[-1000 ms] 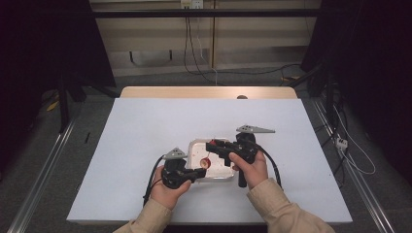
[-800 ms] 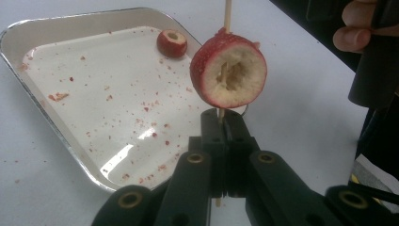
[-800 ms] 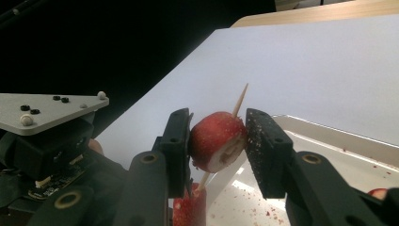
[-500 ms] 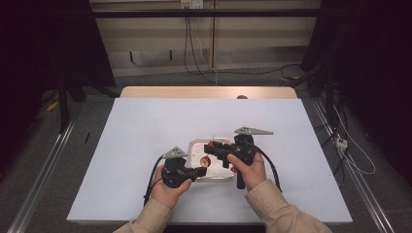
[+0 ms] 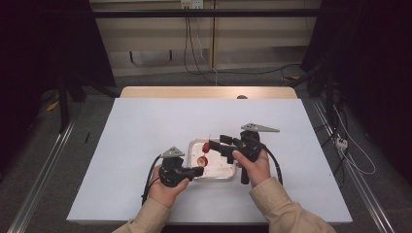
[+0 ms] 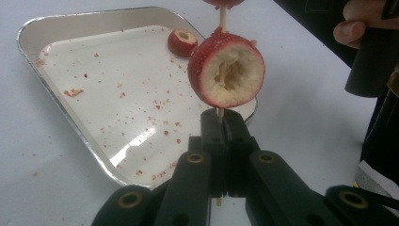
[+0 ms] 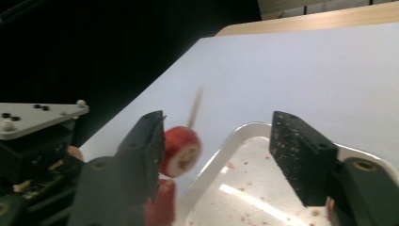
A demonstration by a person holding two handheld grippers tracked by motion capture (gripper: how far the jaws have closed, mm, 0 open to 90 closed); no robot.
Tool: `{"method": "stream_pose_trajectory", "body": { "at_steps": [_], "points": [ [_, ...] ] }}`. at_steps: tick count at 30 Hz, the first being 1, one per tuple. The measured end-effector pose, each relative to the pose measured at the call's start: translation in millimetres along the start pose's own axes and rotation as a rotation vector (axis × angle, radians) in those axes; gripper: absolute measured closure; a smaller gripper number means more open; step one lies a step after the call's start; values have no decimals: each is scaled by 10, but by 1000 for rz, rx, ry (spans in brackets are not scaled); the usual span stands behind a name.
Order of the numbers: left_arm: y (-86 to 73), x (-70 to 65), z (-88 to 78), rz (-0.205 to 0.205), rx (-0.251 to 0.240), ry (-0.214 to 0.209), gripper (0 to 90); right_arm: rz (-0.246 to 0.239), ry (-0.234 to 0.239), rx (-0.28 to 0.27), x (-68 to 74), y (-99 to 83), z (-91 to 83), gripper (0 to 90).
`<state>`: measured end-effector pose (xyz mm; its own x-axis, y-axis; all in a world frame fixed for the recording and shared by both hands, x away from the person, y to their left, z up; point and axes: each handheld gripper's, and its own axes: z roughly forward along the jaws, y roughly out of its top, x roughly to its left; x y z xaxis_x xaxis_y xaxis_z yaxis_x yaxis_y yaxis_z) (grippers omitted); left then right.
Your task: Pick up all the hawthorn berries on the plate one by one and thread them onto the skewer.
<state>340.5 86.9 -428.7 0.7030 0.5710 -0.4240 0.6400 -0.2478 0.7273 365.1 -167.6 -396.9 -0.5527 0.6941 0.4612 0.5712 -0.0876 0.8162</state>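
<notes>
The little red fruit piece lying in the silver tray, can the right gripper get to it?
Probably yes. The right gripper is open and holds nothing, and the little red fruit piece lies uncovered in the silver tray. The skewer, clamped in the left gripper, stands nearby, so go around it.

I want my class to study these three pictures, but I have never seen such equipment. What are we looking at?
A person at a white table holds a hand-worked gripper in each hand. One picture looks down from above; the other two come from cameras riding on the grippers. The left gripper is shut on a thin wooden skewer threaded through hollowed red fruit slices. The right gripper is open beside that fruit. A metal tray with red crumbs holds another slice.
</notes>
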Motion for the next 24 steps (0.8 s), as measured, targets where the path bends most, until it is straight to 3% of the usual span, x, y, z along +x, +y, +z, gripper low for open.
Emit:
{"method": "stream_pose_trajectory", "body": {
  "at_steps": [4, 8, 17, 18, 20, 22, 24],
  "points": [
    [1, 17, -18, -2, 0, 6, 895, 2, -23, -7, -74, 17, -39, 256],
    [-3, 26, -33, -7, -6, 10, 895, -29, -53, -5, -119, 17, -46, 210],
    [-14, 46, -44, -1, 5, 15, 895, -38, -79, 15, -182, -29, -19, 207],
    [-17, 41, -39, -1, 11, 17, 895, -39, -78, 9, -174, -28, -17, 233],
    [-20, 37, -22, 1, 19, 15, 895, -37, -35, -7, -143, -23, -21, 412],
    [-20, 33, -4, 4, 28, 6, 895, -32, -14, -15, -88, -16, -13, 395],
    [-22, 10, 21, 5, 35, 2, 895, -21, 21, 1, -34, -10, 22, 475]
  ]
}}
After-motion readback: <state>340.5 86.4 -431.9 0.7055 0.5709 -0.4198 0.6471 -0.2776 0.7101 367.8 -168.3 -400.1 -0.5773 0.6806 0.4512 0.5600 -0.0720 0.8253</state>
